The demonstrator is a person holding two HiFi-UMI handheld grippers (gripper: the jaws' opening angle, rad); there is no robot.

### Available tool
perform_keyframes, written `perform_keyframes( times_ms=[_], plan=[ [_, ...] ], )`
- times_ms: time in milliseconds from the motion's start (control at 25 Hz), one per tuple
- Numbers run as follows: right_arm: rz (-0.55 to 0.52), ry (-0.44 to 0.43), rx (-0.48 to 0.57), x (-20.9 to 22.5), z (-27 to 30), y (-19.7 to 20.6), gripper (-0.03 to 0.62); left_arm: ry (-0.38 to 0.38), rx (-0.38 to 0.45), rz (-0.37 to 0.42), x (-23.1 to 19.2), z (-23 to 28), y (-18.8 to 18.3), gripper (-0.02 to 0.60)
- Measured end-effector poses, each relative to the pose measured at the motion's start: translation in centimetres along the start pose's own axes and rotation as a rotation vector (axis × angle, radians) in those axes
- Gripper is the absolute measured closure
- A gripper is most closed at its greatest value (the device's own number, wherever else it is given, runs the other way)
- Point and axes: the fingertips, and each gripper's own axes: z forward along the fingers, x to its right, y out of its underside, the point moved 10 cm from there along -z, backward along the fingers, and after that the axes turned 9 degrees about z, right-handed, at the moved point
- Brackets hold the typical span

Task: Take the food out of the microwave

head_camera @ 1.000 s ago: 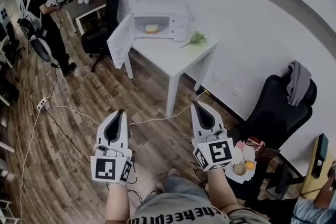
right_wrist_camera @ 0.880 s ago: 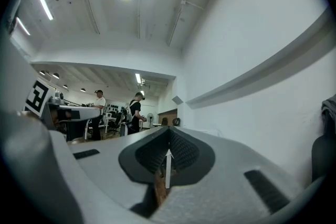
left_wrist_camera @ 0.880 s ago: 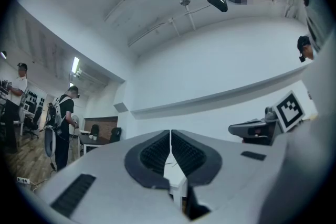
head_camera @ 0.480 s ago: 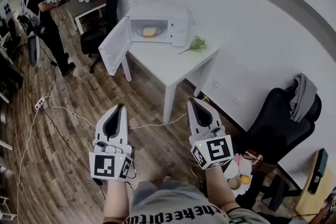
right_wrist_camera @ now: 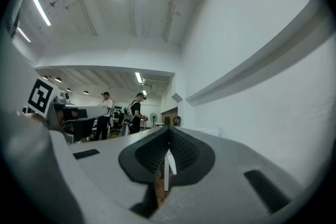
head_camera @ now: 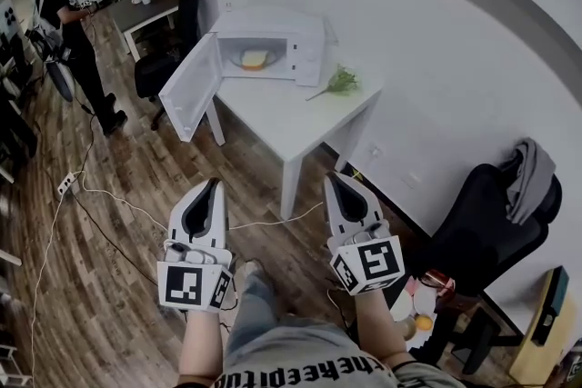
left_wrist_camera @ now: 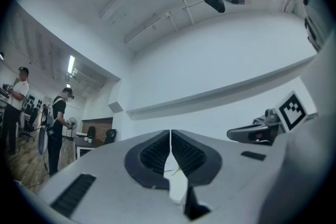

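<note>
The left tongs and right tongs are both pressed shut on nothing. Farther off, the open door could get bumped on the way in, and unopened tips would only shove the food inside the microwave on the bench. Only the head view shows that food; the gripper views give closed tips, wall and ceiling.

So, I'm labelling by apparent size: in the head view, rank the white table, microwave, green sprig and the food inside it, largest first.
1. white table
2. microwave, with its door open
3-4. green sprig and food: these look much alike, so I leave them unranked.
</note>
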Motion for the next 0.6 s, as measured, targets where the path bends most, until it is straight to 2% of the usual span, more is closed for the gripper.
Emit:
perform_keyframes(
  times_ms=[240, 600],
  plan=[
    [-0.009, 0.012, -0.004, 1.6, 5.0, 0.4, 0.589, 0.012, 0.010, -0.015, -2.5, 4.9, 1.9, 0.570],
    [0.002, 0.038, 0.018, 2.8, 15.1, 0.4, 0.589, 0.048, 0.020, -0.018, -8.8, 13.0, 4.5, 0.570]
  ],
)
